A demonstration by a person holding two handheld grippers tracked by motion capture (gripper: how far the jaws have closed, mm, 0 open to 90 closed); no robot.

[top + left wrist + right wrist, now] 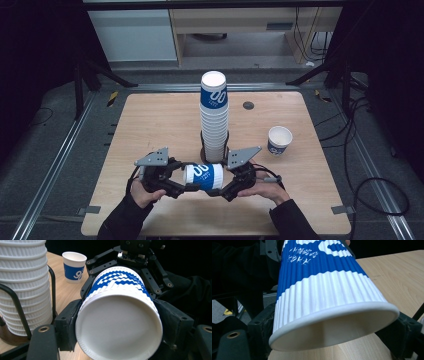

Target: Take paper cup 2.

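A blue-and-white ribbed paper cup [202, 176] lies on its side in the air just above the table's near edge, held between both grippers. My left gripper [189, 178] is shut on its base end; in the left gripper view the white cup bottom [117, 322] sits between the two pads [66, 322]. My right gripper [220, 181] grips the open end. In the right gripper view the cup's rim [332, 315] spans the gap and touches both pads [263, 322]. The right gripper's fingers [102, 266] run along the cup's far side.
A tall stack of the same cups [214, 117] stands in a black wire holder [204, 150] right behind the grippers, and it rises at the left of the left gripper view [22, 285]. A single upright cup [279, 140] stands to the right on the wooden table [150, 125].
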